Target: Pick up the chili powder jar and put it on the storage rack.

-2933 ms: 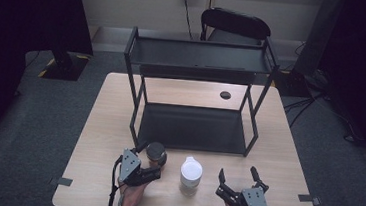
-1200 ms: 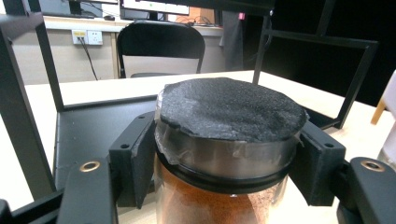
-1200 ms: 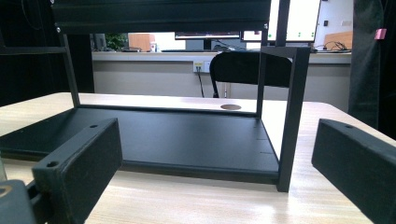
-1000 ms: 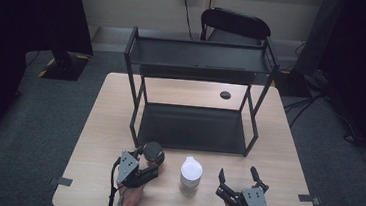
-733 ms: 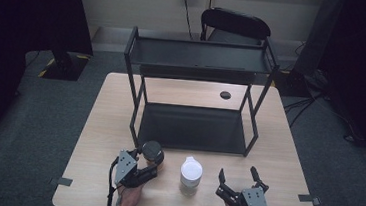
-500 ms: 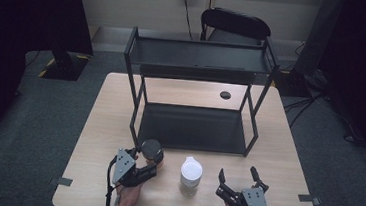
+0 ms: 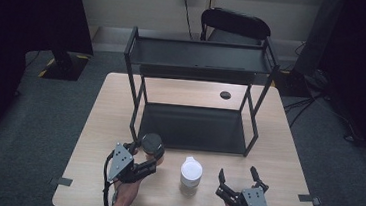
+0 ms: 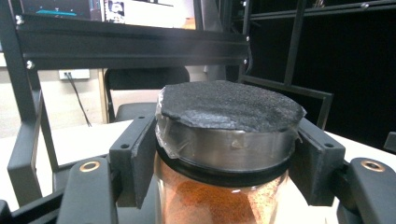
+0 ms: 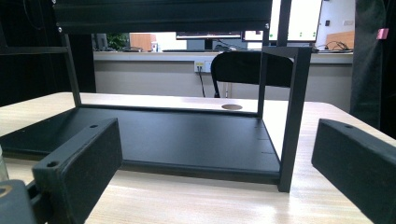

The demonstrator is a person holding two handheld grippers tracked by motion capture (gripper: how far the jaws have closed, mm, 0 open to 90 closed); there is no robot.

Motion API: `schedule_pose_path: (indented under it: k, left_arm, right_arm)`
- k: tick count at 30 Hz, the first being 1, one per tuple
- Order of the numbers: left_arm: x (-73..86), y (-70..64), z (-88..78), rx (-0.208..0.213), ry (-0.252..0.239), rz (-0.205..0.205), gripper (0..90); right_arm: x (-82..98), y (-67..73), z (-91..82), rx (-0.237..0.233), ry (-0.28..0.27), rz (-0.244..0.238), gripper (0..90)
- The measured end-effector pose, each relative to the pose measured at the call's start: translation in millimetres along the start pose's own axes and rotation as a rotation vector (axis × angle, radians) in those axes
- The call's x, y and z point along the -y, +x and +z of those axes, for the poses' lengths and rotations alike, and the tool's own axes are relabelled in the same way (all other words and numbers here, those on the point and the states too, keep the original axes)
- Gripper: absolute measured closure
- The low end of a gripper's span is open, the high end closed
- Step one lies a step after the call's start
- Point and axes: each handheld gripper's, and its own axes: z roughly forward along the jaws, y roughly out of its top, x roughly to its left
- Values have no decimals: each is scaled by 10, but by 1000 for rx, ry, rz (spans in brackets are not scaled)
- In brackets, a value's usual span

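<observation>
At the table's near left edge, the left gripper (image 7: 142,160) is clamped on a spice jar (image 8: 224,163) just below its dark lid; the jar stands upright, long axis vertical. Right gripper (image 7: 238,180) rests wide apart, holding nothing. A white-capped jar (image 7: 190,175) stands between them. Wooden table (image 7: 276,156), black shelf rack (image 7: 196,104), grey carpet, chair behind.

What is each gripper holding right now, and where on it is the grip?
The left gripper holds the spice jar just under its metal lid, one jaw on either side. The right gripper is open and holds nothing.
</observation>
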Motion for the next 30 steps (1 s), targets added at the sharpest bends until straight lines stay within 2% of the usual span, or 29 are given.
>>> schedule_pose_path:
  k: [12,22,26,30]
  left_arm:
    - [-249,57,25,20,-48,22,327]
    - [-512,117,110,30,-63,32,328]
    - [-628,144,142,29,-54,56,328]
    - [-701,198,166,36,-63,36,328]
  right_arm:
    - [0,-1,0,0,0,0,6]
    - [0,-1,-1,-1,0,0,6]
    - [0,-3,-1,-1,0,0,6]
    - [0,-1,-1,0,0,0,6]
